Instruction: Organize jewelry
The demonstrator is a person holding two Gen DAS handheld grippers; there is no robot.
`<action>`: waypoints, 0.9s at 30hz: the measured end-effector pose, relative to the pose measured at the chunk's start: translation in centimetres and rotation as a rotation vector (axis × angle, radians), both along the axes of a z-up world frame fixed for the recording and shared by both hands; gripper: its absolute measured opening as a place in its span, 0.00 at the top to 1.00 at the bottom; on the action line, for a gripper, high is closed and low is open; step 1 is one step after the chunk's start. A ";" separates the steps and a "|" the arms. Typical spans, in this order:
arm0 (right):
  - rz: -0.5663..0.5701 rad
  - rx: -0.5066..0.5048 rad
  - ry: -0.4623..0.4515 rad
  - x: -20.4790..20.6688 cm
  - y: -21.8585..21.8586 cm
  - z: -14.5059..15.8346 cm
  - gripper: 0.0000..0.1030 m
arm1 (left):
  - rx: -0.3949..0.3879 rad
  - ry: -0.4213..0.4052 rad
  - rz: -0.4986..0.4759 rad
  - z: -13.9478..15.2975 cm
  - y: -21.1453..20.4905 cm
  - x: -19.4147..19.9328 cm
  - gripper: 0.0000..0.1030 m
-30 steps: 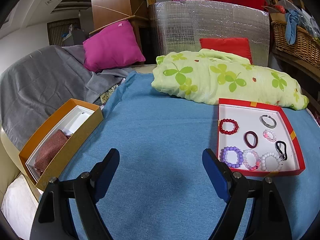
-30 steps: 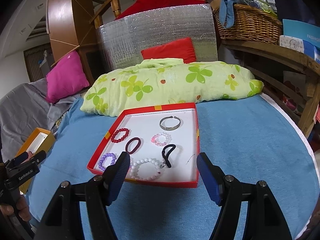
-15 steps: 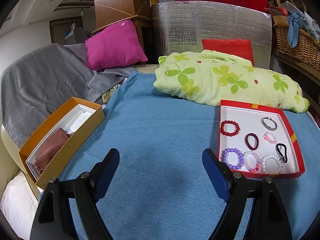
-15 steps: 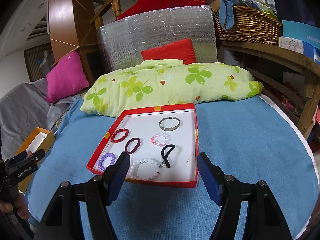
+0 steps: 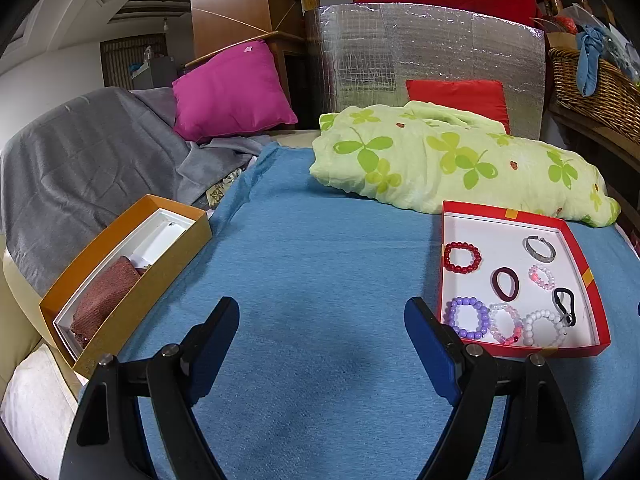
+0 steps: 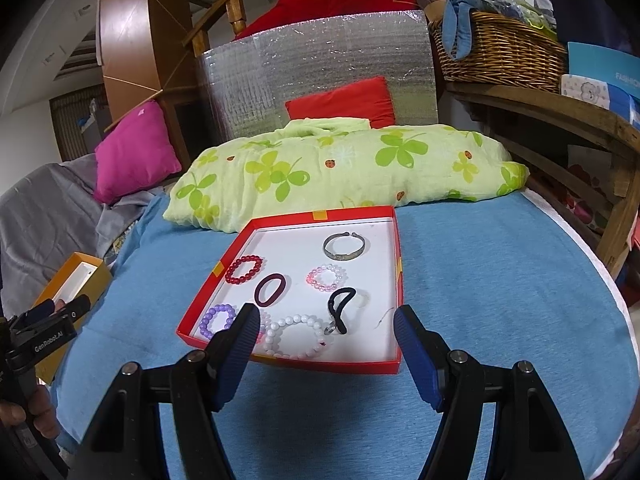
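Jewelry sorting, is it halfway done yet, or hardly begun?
Hardly begun, by the look of it. Nothing looks moved: all the bracelets and hair ties, such as the red bead bracelet and silver bangle, lie in the red tray. Nothing is in hand: the left gripper and right gripper are open and empty. The orange box holds only a brownish cloth, so everything remains.

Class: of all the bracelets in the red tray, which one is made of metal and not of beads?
The silver bangle, at the far end of the red tray. It is one smooth open band; the others are beaded rings or fabric hair ties.
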State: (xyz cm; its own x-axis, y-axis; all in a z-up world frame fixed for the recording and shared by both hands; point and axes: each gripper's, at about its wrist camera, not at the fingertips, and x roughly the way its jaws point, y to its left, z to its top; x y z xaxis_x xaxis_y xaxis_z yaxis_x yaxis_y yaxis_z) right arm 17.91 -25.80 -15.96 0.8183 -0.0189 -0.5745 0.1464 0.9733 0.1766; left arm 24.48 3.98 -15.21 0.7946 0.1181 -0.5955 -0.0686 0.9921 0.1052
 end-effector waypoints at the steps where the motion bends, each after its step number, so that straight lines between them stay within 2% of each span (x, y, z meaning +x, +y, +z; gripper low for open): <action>1: 0.000 0.001 0.000 0.0 0.0 0.0 0.29 | 0.000 0.000 0.001 0.0 0.0 0.0 0.17; 27: 0.005 0.002 0.001 0.3 0.7 -0.2 0.29 | 0.000 0.001 0.015 0.1 0.6 -0.2 0.17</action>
State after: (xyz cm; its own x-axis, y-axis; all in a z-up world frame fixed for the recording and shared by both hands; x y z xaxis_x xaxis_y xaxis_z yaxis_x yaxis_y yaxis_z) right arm 18.19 -25.06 -16.13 0.8177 -0.0136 -0.5755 0.1414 0.9738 0.1780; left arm 24.28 4.55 -15.14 0.7921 0.1302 -0.5964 -0.0837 0.9909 0.1053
